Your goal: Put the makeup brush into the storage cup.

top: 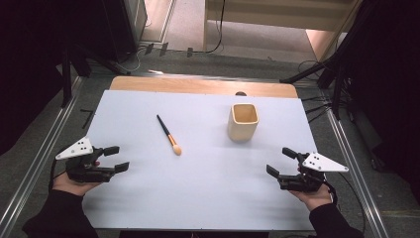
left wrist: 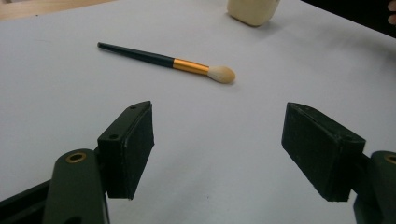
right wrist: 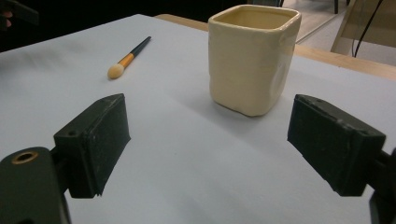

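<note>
A makeup brush (top: 169, 135) with a black handle, gold ferrule and pale bristles lies flat on the white table sheet (top: 198, 188), left of centre. It shows beyond the left gripper's jaws (left wrist: 173, 62) and far off (right wrist: 128, 57) in the right gripper view. A cream square cup (top: 243, 121) stands upright to its right, close ahead (right wrist: 251, 58) of the right gripper. My left gripper (top: 117, 158) rests open near the left edge, nothing between its jaws. My right gripper (top: 281, 161) rests open near the right edge, also holding nothing.
The cup's base (left wrist: 252, 11) shows at the top of the left gripper view. A wooden tabletop strip (top: 198, 86) runs along the far edge. Metal rails (top: 34, 168) flank the table, with cables and dark stands on the floor behind.
</note>
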The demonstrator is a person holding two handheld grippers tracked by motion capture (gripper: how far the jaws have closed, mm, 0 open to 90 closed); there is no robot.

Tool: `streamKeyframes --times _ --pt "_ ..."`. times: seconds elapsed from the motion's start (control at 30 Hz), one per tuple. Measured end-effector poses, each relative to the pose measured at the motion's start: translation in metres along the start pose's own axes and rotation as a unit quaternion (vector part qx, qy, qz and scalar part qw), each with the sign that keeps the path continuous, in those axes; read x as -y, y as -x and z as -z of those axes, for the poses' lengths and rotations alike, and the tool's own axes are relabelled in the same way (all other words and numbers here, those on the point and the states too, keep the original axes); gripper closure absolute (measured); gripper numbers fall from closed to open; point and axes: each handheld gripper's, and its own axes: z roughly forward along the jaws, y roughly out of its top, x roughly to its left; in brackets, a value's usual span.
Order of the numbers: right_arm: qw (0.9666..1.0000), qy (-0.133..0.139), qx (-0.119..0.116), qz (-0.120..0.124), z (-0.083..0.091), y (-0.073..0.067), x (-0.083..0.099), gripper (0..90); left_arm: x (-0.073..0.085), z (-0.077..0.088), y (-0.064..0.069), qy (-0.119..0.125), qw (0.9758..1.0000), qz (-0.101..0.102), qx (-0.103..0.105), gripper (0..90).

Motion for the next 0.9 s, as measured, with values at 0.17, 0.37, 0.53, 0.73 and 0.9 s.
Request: streamKeyframes --times 0.17,0.37,0.53,0.73,0.9 --pt "1.0 -0.003 0.001 -0.004 -0.0001 0.0003 -0.0005 13.2 0.0014 0.0001 -0.0012 0.004 1.0 -0.001 -0.003 25.6" --pt "0.9999 -0.004 0.008 -0.011 -0.0005 0.0019 -0.0016 13.6 0.0033 0.0004 -0.002 0.003 1.0 -0.001 -0.004 25.7" --pt "0.9999 -0.006 0.006 -0.011 -0.0014 0.0018 -0.0024 14.0 0.0032 0.0016 -0.0022 0.008 1.0 0.001 -0.005 25.7" --pt "0.9998 -0.009 0.008 -0.012 -0.0007 0.0025 -0.0026 14.3 0.0037 0.0016 -0.003 0.007 1.0 0.0 -0.005 25.7" --pt "0.9999 -0.013 0.006 -0.007 -0.0012 0.0018 -0.0025 15.0 0.0037 0.0024 -0.0031 0.009 0.9999 -0.001 -0.006 25.7"
